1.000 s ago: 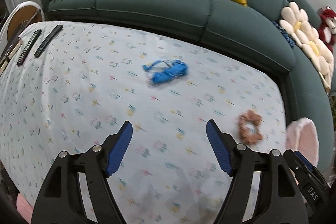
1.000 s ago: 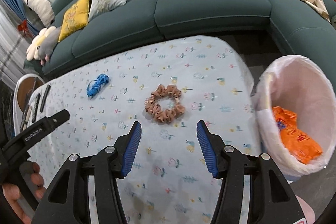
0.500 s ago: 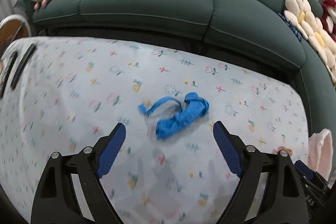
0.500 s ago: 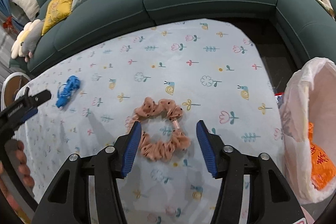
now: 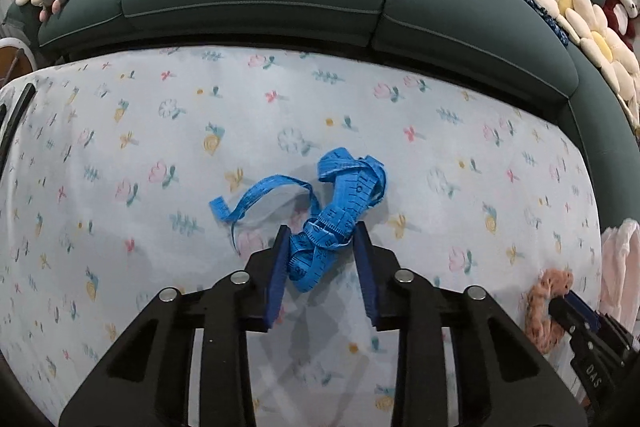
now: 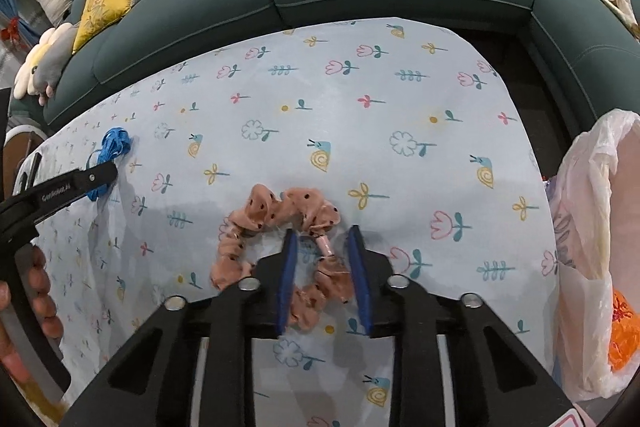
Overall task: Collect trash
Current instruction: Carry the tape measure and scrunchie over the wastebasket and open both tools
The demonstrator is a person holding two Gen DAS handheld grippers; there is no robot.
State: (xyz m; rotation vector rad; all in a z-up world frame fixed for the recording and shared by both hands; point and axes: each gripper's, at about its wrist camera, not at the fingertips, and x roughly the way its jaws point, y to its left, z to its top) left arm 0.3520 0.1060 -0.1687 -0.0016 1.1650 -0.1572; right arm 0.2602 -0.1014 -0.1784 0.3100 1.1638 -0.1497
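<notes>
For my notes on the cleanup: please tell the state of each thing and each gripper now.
blue measuring tape: tangled on table, between left pads.
pink scrunchie: flat on table, one side between right pads.
left gripper: just closing on tape.
right gripper: just closing on scrunchie.
bin bag: open, orange wrapper inside.

Left gripper [image 5: 320, 247] pitched steeply down, jaws just been closing, blue pads [image 5: 278, 275] flanking bunched measuring tape [image 5: 340, 207], pads touching tape's sides; right gripper [image 6: 322, 251] likewise steep, jaws just been closing, narrow gap, one side of scrunchie [image 6: 280, 223] between pads; person's left hand [image 6: 24, 307] wrapped around left gripper's handle, fingers curled.
</notes>
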